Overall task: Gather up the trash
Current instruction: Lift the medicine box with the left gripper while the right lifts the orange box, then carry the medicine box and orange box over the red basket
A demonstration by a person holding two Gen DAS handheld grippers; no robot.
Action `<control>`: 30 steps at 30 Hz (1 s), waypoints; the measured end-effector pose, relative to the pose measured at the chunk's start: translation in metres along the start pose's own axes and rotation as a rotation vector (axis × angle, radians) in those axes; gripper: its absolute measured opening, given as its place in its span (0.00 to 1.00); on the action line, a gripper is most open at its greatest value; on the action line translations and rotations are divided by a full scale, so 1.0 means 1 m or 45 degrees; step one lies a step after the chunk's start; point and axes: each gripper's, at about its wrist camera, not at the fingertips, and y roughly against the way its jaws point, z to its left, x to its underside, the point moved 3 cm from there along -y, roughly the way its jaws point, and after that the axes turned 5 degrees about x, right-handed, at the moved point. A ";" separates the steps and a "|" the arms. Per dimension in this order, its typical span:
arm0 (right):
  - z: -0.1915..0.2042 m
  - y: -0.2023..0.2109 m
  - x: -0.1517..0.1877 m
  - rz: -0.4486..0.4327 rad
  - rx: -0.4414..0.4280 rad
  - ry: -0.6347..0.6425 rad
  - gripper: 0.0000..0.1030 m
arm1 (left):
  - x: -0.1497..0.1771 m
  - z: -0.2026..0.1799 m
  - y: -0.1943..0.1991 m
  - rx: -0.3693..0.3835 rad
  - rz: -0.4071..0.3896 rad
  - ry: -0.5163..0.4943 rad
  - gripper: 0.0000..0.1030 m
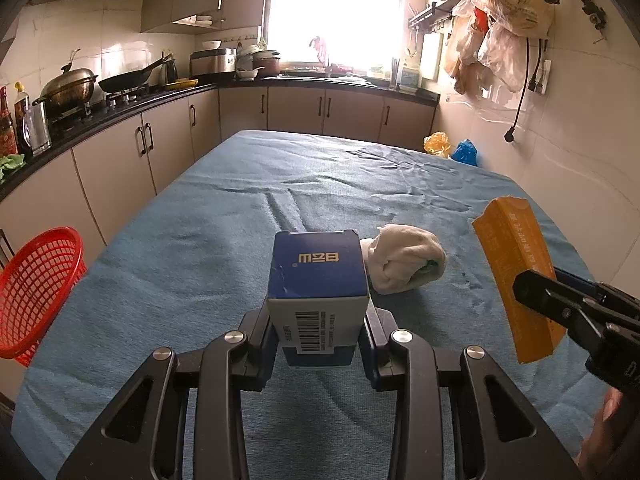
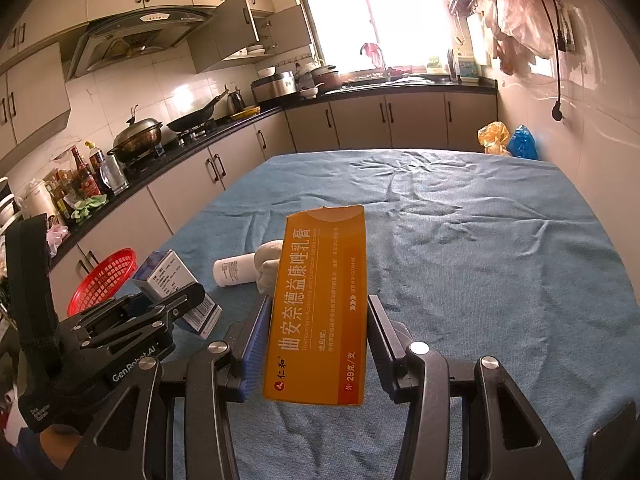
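Left hand-held gripper clamps blue-white box (barcode showing); right hand-held gripper grips long orange carton.

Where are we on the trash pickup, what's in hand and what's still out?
Nothing visibly binned yet; I can't see inside the red basket. In hand: the left gripper grips a blue box, the right gripper an orange box, both lifted off the blue cloth. Left on the cloth: a white bottle and a white wad.

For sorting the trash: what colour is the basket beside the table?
Red basket, clearest in the left wrist view.
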 end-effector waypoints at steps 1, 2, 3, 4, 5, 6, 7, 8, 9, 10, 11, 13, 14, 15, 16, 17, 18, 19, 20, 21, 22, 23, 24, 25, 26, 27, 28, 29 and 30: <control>-0.001 0.000 -0.001 -0.003 0.003 -0.005 0.49 | 0.000 0.000 0.000 -0.003 -0.002 -0.001 0.32; -0.001 0.001 -0.002 -0.005 0.007 -0.011 0.49 | -0.001 0.000 0.001 -0.011 -0.006 -0.003 0.32; -0.003 0.001 -0.004 -0.007 0.009 -0.026 0.49 | -0.002 0.000 0.002 -0.018 -0.010 -0.004 0.32; -0.005 0.002 -0.005 -0.008 0.009 -0.037 0.49 | -0.002 0.000 0.003 -0.023 -0.013 -0.004 0.32; -0.008 0.002 -0.006 -0.009 0.010 -0.053 0.49 | -0.002 0.001 0.004 -0.027 -0.017 -0.005 0.32; -0.009 0.003 -0.007 -0.011 0.011 -0.064 0.49 | -0.002 0.001 0.006 -0.029 -0.019 -0.005 0.32; -0.011 0.003 -0.007 -0.010 0.010 -0.078 0.49 | -0.001 0.001 0.008 -0.027 -0.018 -0.007 0.32; -0.012 0.003 -0.007 -0.006 0.001 -0.090 0.49 | 0.000 0.001 0.010 -0.026 -0.018 -0.008 0.32; -0.012 0.004 -0.007 -0.002 -0.014 -0.103 0.49 | 0.000 0.001 0.013 -0.026 -0.017 -0.013 0.32; -0.011 0.005 -0.006 -0.001 -0.030 -0.114 0.49 | 0.000 0.002 0.014 -0.027 -0.017 -0.016 0.32; -0.009 0.007 -0.006 -0.001 -0.044 -0.120 0.49 | 0.001 0.002 0.017 -0.027 -0.018 -0.018 0.32; -0.002 0.009 -0.005 0.007 -0.076 -0.128 0.49 | 0.001 0.005 0.021 -0.029 -0.019 -0.019 0.32; 0.002 0.010 -0.005 0.007 -0.085 -0.128 0.49 | 0.001 0.008 0.024 -0.029 -0.021 -0.015 0.32; 0.007 0.011 -0.006 0.007 -0.096 -0.126 0.49 | 0.000 0.011 0.027 -0.027 -0.026 -0.008 0.32; 0.013 0.012 -0.006 0.009 -0.106 -0.120 0.49 | -0.001 0.013 0.029 -0.029 -0.029 -0.005 0.32; 0.018 0.012 -0.007 0.011 -0.110 -0.114 0.49 | -0.002 0.016 0.031 -0.032 -0.033 0.001 0.32; 0.023 0.011 -0.008 0.014 -0.112 -0.108 0.49 | -0.003 0.021 0.034 -0.033 -0.039 0.011 0.32; 0.028 0.010 -0.008 0.019 -0.114 -0.100 0.49 | -0.003 0.024 0.037 -0.033 -0.043 0.018 0.32; 0.033 0.009 -0.009 0.026 -0.121 -0.092 0.49 | -0.005 0.031 0.040 -0.038 -0.053 0.030 0.32; 0.040 0.007 -0.010 0.034 -0.130 -0.082 0.49 | -0.005 0.037 0.044 -0.041 -0.062 0.040 0.32; 0.044 0.006 -0.011 0.039 -0.132 -0.075 0.49 | -0.005 0.041 0.048 -0.044 -0.067 0.047 0.32; 0.049 0.005 -0.012 0.044 -0.133 -0.066 0.49 | -0.006 0.047 0.051 -0.048 -0.074 0.060 0.32; 0.054 0.003 -0.012 0.050 -0.136 -0.053 0.49 | -0.007 0.055 0.054 -0.054 -0.083 0.077 0.32; 0.061 0.001 -0.014 0.056 -0.142 -0.042 0.49 | -0.008 0.063 0.057 -0.062 -0.089 0.093 0.32; 0.065 0.000 -0.014 0.060 -0.147 -0.035 0.49 | -0.007 0.068 0.059 -0.067 -0.092 0.102 0.32; 0.070 -0.001 -0.015 0.066 -0.154 -0.025 0.49 | -0.009 0.076 0.062 -0.075 -0.099 0.120 0.32; 0.077 -0.003 -0.016 0.073 -0.161 -0.010 0.49 | -0.009 0.085 0.065 -0.083 -0.105 0.139 0.32; 0.083 -0.005 -0.016 0.076 -0.167 0.001 0.49 | -0.010 0.092 0.069 -0.090 -0.112 0.154 0.32; 0.090 -0.006 -0.017 0.080 -0.174 0.015 0.49 | -0.011 0.101 0.072 -0.099 -0.118 0.171 0.32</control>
